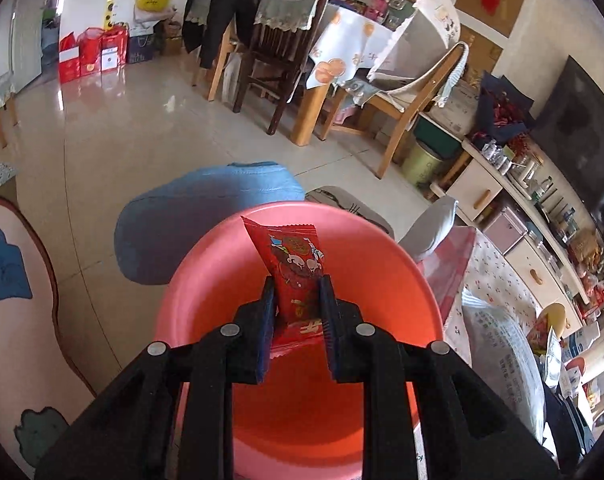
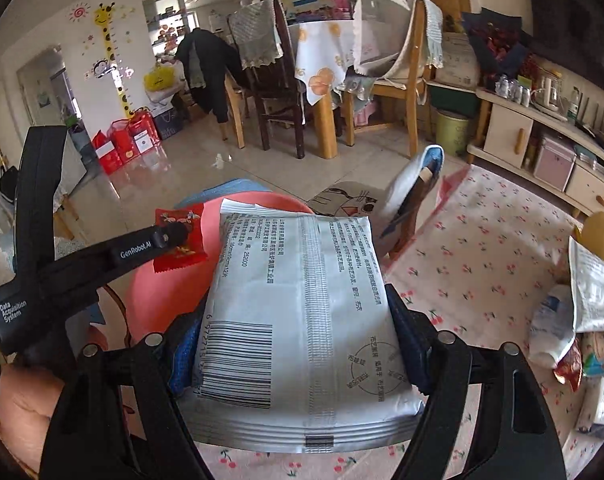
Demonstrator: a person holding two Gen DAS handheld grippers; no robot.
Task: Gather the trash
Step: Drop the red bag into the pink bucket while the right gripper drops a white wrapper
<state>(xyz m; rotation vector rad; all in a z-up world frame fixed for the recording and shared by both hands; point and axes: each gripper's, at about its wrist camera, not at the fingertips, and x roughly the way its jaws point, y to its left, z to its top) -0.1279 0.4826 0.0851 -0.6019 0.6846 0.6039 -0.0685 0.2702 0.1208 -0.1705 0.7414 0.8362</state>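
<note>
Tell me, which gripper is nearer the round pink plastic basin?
Left. The left gripper, clamping a red snack wrapper, hangs over the basin; the right gripper, gripping a grey packet, sits beside it.

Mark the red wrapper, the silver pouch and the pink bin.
red wrapper (image 1: pixel 296 268), left wrist view, printed front
silver pouch (image 2: pixel 298 312), right wrist view, back seam
pink bin (image 1: pixel 373 264), left wrist view, inner wall

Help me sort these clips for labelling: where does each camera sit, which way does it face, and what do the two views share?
Left wrist: on the left gripper, looking down into the pink bin; its fingers clamp a red wrapper.
Right wrist: on the right gripper, facing the dining area; it holds a white packet, and a hand shows.
Shared: bin, red wrapper, white packet, dining chairs.
</note>
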